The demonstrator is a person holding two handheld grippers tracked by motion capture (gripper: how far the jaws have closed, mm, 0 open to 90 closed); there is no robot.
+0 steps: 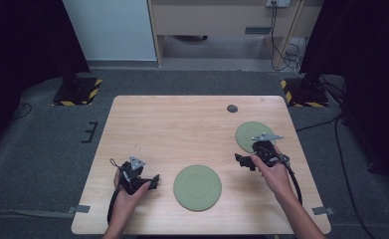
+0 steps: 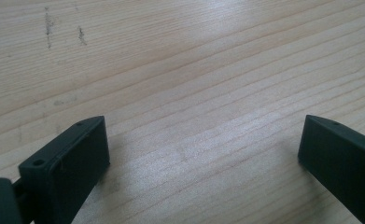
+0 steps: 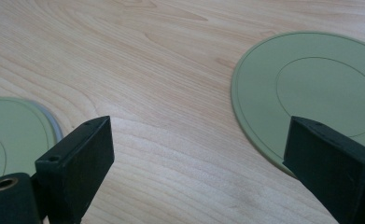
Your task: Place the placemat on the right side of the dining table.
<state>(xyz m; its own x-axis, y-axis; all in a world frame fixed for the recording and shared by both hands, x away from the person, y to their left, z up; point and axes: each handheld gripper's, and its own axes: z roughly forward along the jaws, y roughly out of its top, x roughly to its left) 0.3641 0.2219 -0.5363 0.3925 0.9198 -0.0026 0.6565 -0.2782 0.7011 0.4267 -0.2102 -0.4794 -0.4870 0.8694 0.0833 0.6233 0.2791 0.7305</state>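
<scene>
Overhead: pale wood table (image 1: 182, 124), grey carpet (image 1: 38, 149); both tongs wide, empty, near green plates (image 1: 197, 187).

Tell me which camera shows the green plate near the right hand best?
The high view: the far green plate appears nearly whole beside the right gripper. The right gripper view crops it; the left gripper view shows bare table.

Near plate (image 1: 197, 187) mid-table, far plate (image 1: 251, 132) behind, to its right.
</scene>
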